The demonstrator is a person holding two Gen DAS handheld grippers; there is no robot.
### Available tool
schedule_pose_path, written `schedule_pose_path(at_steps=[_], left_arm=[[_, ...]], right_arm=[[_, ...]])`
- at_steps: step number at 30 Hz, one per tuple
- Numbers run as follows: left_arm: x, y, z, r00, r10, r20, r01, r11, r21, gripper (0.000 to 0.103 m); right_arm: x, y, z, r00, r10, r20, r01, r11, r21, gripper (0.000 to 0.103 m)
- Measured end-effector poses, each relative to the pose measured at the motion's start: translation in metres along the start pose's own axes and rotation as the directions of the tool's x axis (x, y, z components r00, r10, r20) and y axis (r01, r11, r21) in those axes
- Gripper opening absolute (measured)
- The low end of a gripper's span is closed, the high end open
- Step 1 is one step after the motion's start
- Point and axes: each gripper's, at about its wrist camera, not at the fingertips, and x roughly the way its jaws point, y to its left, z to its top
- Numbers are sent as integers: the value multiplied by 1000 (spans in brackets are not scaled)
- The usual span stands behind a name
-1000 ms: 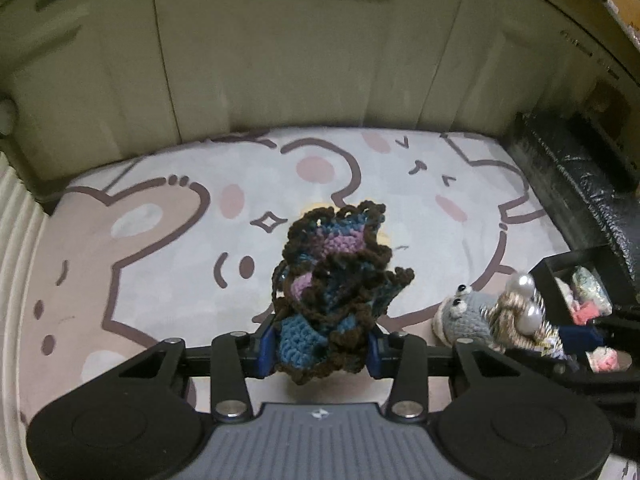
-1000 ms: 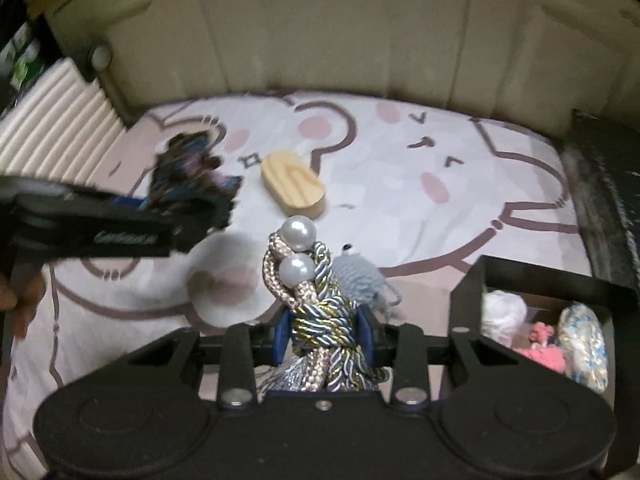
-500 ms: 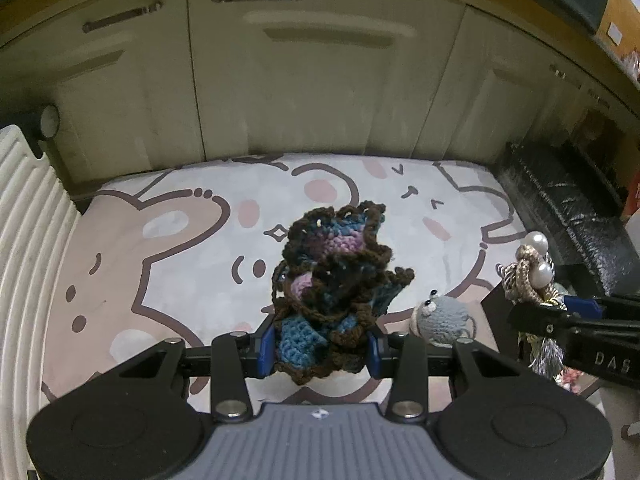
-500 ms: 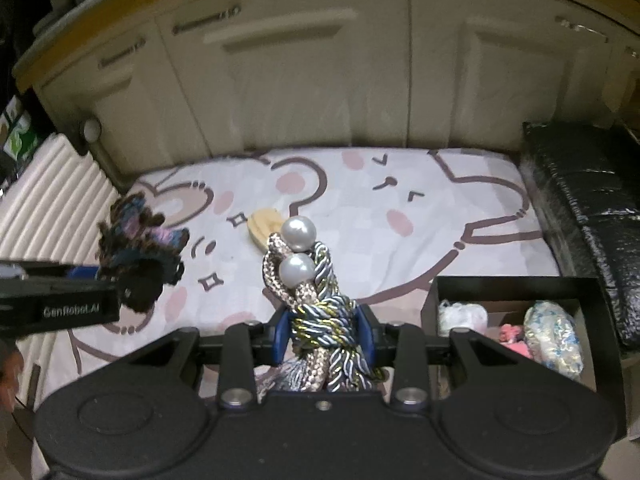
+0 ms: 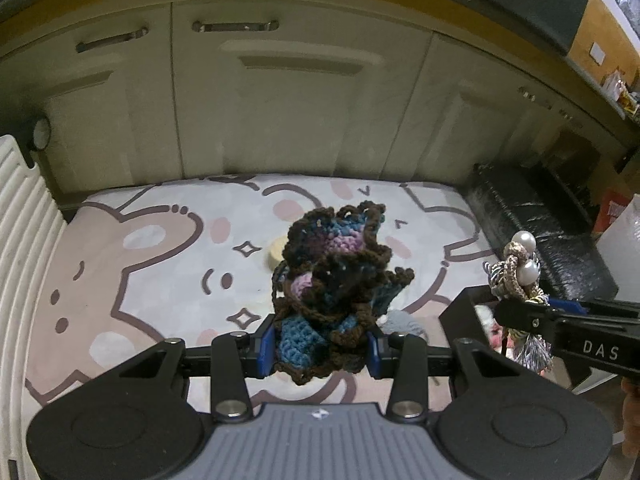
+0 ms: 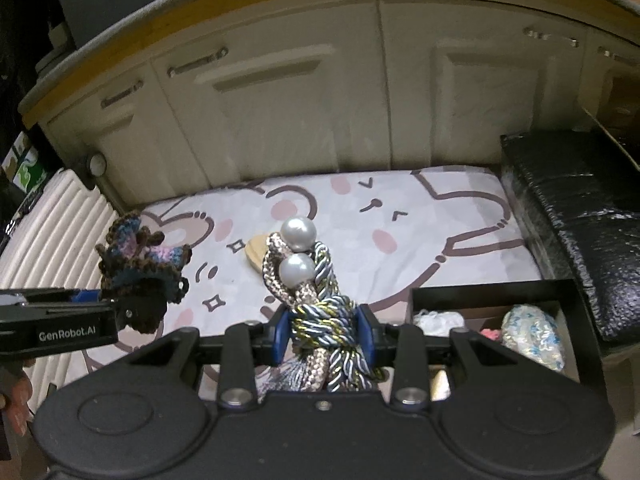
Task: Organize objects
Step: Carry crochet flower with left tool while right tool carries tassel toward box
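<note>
My left gripper point(image 5: 320, 350) is shut on a brown, blue and purple crochet piece point(image 5: 334, 280) and holds it above the bunny-print mat point(image 5: 160, 264); the piece also shows at the left of the right wrist view point(image 6: 140, 268). My right gripper point(image 6: 322, 330) is shut on a braided rope tassel with two pearls point(image 6: 316, 300), also seen in the left wrist view point(image 5: 520, 276), held above the left edge of a black open box point(image 6: 492, 292). The box holds a white item point(image 6: 438, 318), a pink item point(image 6: 490, 334) and a blue-white bundle point(image 6: 534, 336).
A wooden oval block point(image 6: 256, 254) lies on the mat's middle. A grey crochet toy point(image 5: 402, 322) lies by the box. Cream cabinet doors point(image 5: 280, 92) stand behind. A ribbed white surface point(image 5: 20, 216) is at the left and a black padded block point(image 6: 580, 216) at the right.
Both grippers have risen and pulled back from the mat with their loads still held. The right gripper has moved to the right, over the black box's left edge.
</note>
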Motion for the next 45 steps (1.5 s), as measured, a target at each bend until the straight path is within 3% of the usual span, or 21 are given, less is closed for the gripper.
schedule_pose_path(at_steps=[17,29,40,45], left_arm=[[15,-67,11,988,-149,31,147,988,56,44],[35,-121,14,967,-255,14,252,960,120,44],[64,-156,12,947,-321,-31,322,937,135,44],[79,-169,11,938,-343,-56,348,926,148,44]], right_arm=[[-25,-88,-4,990,-138,37,131,981,147,36],[-17,-140,-26,973,-229,-34,232,964,133,36],[5,-150,-52,972,-207,-107,190,970,-153,36],[13,-136,-63,969,-219,-111,160,907,-390,36]])
